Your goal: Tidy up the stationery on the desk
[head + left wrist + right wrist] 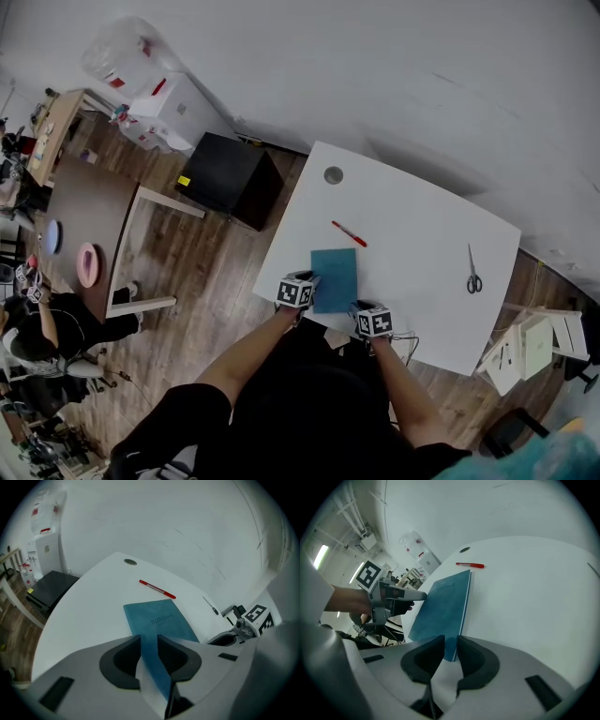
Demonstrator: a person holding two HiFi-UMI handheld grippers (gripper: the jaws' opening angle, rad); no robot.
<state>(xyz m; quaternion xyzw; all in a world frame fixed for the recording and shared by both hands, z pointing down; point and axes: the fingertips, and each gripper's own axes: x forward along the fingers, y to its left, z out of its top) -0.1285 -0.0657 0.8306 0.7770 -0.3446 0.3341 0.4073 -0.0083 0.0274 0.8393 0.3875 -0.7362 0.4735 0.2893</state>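
"Teal cover, white table (422, 225): what is being held?" the editor asks.

"A notebook (335, 278), at the table's near edge," the photographer replies. "The left hand-held gripper (149, 641) has its jaws closed on the near left corner. The right hand-held gripper (450, 645) pinches the near right corner, its jaws narrow around the cover's edge. From the right gripper view the book looks tilted, with its left side off the table."

"How will it handle?"

"Light and thin, and likely to flex, I judge. The cover looks smooth, so a shallow corner pinch could slip or let the far end sag. A bite set deeper over the near edge, one hand-held gripper at each corner, should keep it level."

"What else is out?"

"A red pen (349, 233) lies just beyond the notebook's far edge, ahead of both grippers and not touching the book. Scissors (474, 272) lie well off to the right of the right hand-held gripper. Neither is gathered yet, so the tidying seems to be at an early step."
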